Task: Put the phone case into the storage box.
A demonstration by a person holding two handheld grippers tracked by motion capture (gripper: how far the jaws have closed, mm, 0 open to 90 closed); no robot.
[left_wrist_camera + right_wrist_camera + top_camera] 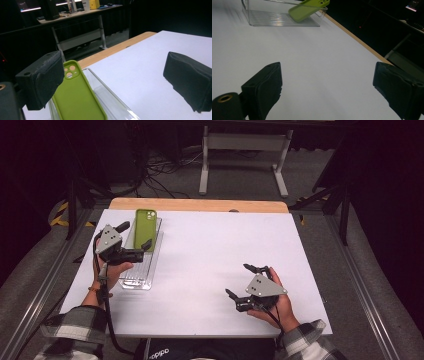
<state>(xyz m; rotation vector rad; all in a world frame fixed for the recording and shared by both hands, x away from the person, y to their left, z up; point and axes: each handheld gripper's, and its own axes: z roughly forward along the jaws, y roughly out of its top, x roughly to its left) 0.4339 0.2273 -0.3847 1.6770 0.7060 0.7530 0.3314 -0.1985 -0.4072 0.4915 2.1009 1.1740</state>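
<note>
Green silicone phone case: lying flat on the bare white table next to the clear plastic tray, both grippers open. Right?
Not quite. The green silicone phone case sits in the clear plastic tray, propped on its far rim, as the right gripper view shows. Left gripper and right gripper are open.

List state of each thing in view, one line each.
green phone case: camera-hole end propped on the tray's far rim, tilted, not gripped.
clear tray: on the table, no lid, near half bare.
left gripper: open, beside the case, holding nothing.
right gripper: open, holding nothing, over bare table.
</note>
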